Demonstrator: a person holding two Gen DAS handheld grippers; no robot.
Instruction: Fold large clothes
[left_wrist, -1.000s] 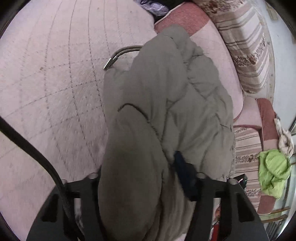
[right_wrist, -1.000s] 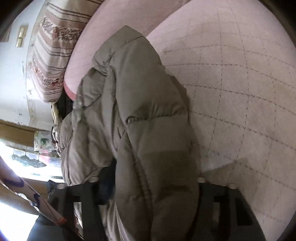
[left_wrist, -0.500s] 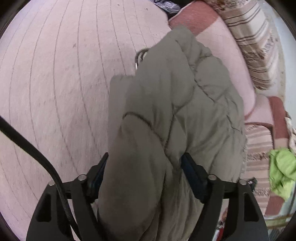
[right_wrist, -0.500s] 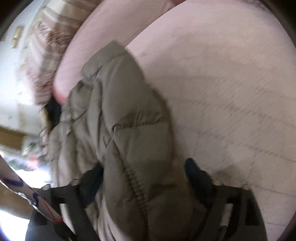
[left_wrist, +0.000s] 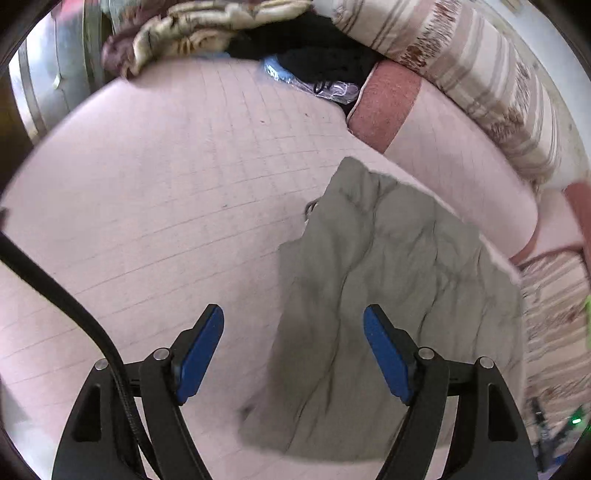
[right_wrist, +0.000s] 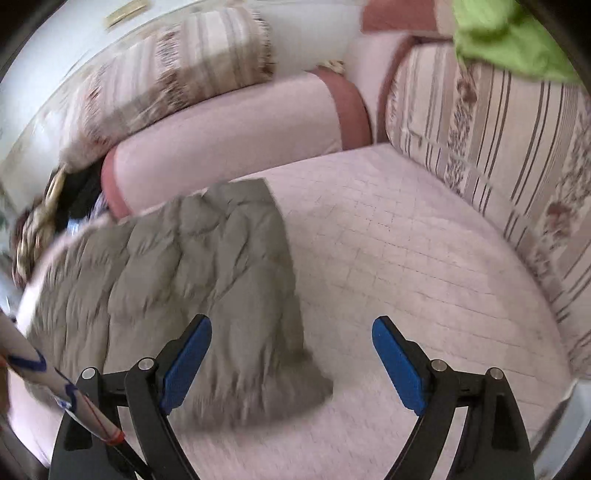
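A grey-olive quilted puffer jacket lies folded on the pink quilted seat. It also shows in the right wrist view. My left gripper is open and empty above the jacket's left edge, blue pads spread wide. My right gripper is open and empty above the jacket's right edge and the bare seat. A metal hanger hook peeks out at the jacket's far left side.
A pink bolster and striped cushions ring the seat. A lime green garment lies on the cushion top. Dark clothes and a plastic bag sit at the far end. A black cable crosses the left view.
Both grippers let go of the jacket and opened wide. They pulled back and up, and the jacket now lies flat on the seat.
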